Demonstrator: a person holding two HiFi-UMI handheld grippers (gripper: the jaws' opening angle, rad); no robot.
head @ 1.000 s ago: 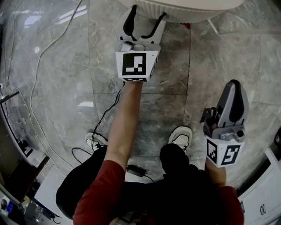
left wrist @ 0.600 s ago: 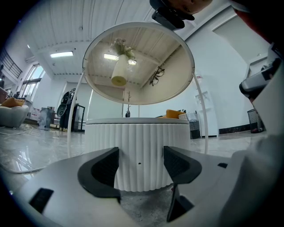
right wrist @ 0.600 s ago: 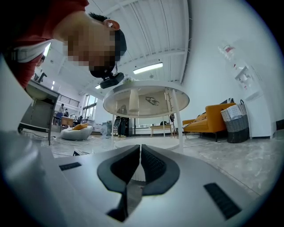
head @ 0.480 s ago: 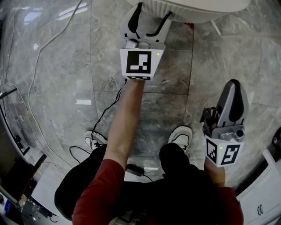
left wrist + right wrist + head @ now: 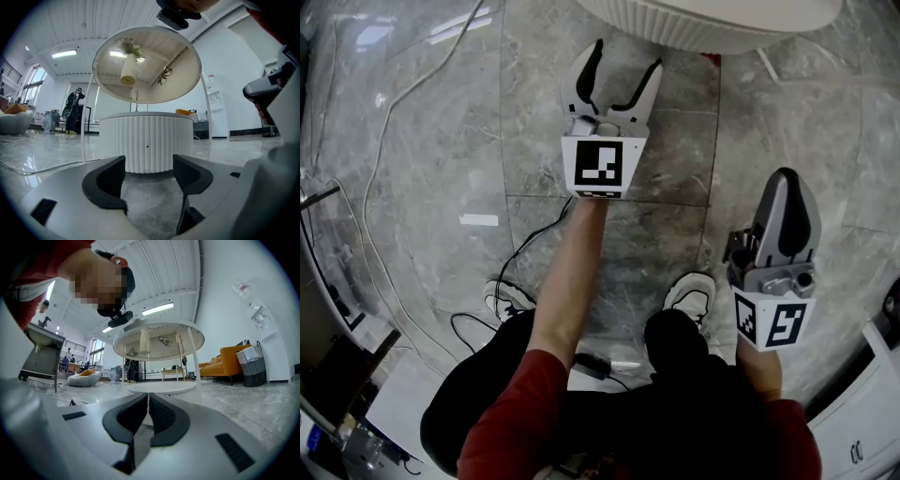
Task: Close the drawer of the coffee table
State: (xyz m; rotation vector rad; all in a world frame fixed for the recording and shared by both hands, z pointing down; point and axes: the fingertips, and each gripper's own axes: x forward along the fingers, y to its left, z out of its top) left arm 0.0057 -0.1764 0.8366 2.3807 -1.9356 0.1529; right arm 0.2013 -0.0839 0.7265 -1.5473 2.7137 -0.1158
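The coffee table's white ribbed round body (image 5: pixel 675 23) shows at the top edge of the head view. Seen from the left gripper view, that ribbed body (image 5: pixel 146 140) stands straight ahead under a round glass top (image 5: pixel 146 65); its front looks even, with one small dark dot in the middle. My left gripper (image 5: pixel 614 75) is open, empty, and points at the body from a short gap away. The right gripper (image 5: pixel 787 202) is shut on nothing, held lower right over the floor. Its own view looks toward the table (image 5: pixel 159 341) from farther off.
Grey marble floor with cables (image 5: pixel 394 112) trailing on the left. The person's shoes (image 5: pixel 689 295) and a power adapter (image 5: pixel 591 364) are below the arms. White cabinet (image 5: pixel 862 422) at the lower right. An orange sofa (image 5: pixel 232 359) and a basket (image 5: pixel 255 364) stand beyond the table.
The left gripper has drawn back from the ribbed body toward the person, its fingertips no longer at the table's edge. The right gripper has barely shifted.
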